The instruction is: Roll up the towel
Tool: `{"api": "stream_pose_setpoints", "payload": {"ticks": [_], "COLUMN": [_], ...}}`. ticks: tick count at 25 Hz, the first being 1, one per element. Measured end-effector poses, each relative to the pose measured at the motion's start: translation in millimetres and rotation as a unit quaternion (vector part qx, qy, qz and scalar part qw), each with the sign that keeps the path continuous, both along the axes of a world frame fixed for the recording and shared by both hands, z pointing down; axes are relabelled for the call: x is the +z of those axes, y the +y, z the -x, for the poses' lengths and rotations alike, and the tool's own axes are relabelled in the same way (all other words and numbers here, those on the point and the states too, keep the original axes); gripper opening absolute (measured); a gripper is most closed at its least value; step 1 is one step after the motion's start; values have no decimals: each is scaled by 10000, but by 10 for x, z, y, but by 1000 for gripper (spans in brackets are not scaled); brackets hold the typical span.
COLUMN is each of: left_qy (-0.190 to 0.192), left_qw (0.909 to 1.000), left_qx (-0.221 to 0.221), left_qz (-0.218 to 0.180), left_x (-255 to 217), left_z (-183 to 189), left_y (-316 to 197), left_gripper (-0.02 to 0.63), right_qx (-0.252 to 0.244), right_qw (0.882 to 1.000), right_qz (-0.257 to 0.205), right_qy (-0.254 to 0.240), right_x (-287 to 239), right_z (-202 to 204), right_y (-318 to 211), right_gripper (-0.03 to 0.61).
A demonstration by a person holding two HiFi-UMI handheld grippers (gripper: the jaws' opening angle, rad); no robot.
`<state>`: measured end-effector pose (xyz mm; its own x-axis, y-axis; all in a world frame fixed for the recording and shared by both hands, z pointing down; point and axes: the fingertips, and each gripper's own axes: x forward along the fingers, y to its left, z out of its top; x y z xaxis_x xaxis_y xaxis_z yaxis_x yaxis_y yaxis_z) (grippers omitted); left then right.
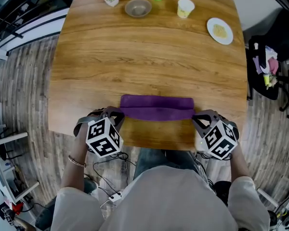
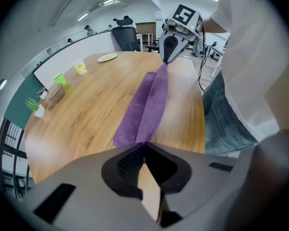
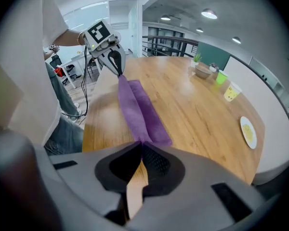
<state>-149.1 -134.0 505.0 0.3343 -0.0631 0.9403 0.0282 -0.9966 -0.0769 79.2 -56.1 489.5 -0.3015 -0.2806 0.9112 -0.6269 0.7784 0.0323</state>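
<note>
The left gripper (image 1: 118,115) has its jaws pinched on the left end of the purple towel (image 1: 156,108). The towel lies long from left to right on the tabletop (image 1: 149,57), near the person's edge. The right gripper (image 1: 196,118) has its jaws pinched on the right end.

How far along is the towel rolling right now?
Done: the towel already lies as a narrow strip near the front of the table, with one fold or first turn along its length. In hand: the left gripper and right gripper are each shut on one end of it. Left: most of the rolling, since no tight roll shows.
</note>
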Motion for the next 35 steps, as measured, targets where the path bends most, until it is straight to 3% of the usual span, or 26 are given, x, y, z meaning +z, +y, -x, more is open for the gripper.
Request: {"api": "stream_pose_setpoints", "payload": {"ticks": [11,24,30,35], "left_qy": [-55,-213,124,642], "left_qw": [9984,9975,9930,9775], "left_qx": [-552,-640,-1070,-1809], "left_qz": [123,191,475,877], "left_x": [117,340,361,339], "left_z": [-186,-262,-258,-219], "left_y": [-605,-762,-794,-808], "left_gripper": [17,17,23,26], "right_qx": [743,835,996,1426], "right_qw": [9966,9934,9912,9849], "right_qz": [331,713,658,528], "right_qy": [-153,-343,-580,-822], "right_x": [209,398,431,418], "right_z": [-237,-293,-316,-340], "right_y": [-467,-605,-632,-628], "right_gripper": [14,16,20,26]}}
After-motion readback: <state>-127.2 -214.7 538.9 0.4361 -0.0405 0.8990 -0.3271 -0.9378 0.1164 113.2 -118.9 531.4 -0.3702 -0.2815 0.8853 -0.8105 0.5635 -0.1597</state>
